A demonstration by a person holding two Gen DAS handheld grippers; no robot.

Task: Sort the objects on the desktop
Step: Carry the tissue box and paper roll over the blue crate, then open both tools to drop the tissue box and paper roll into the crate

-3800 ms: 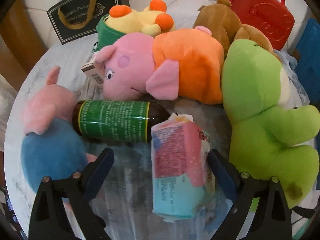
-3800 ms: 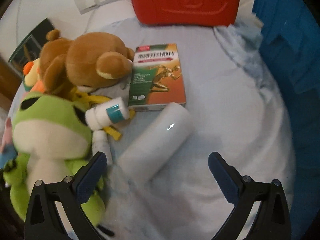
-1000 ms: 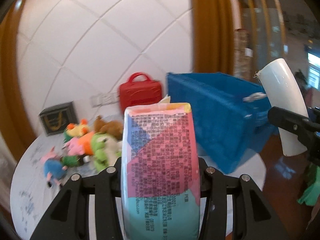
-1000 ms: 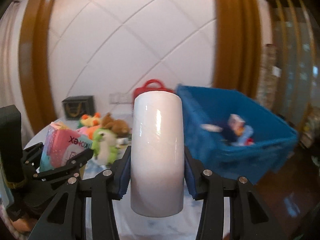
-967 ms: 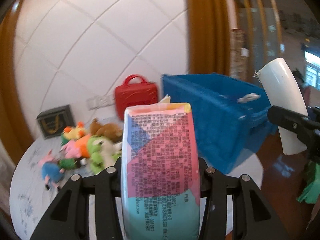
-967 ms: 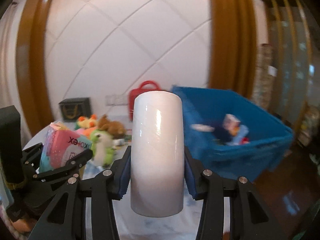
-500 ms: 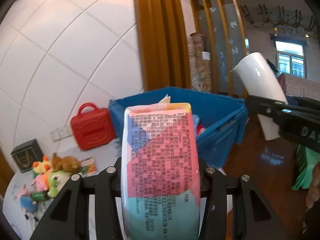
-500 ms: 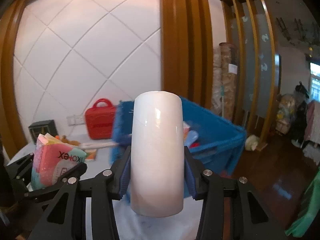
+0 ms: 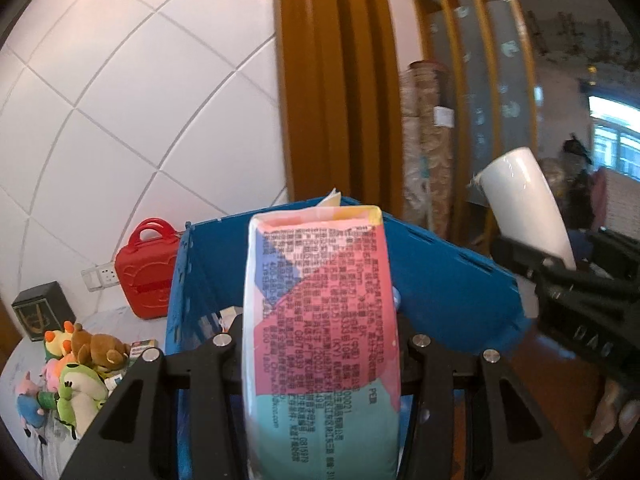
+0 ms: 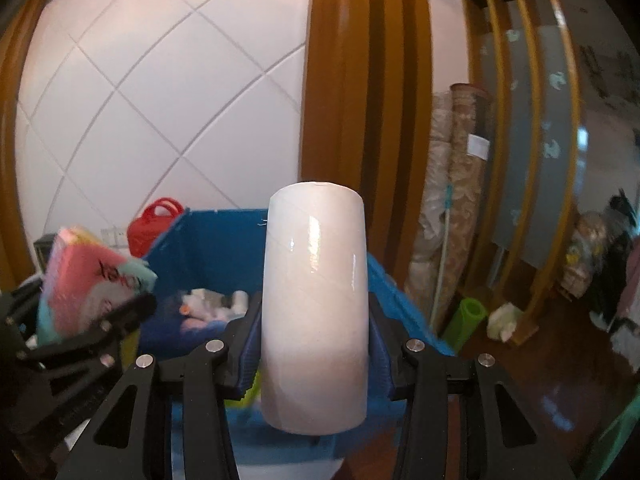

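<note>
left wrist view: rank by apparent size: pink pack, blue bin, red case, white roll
Largest to smallest as they look:
1. blue bin, though the pack hides much of it
2. pink pack, inflated by sitting right at the lens in the left gripper
3. white roll
4. red case, small because far off

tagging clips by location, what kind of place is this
Most likely a home living room: wood-framed screen partition, plush toys on a table, and a blue storage bin of household odds and ends.

Bin (image 9: 452, 280) right of plush toys (image 9: 80, 376)
</note>
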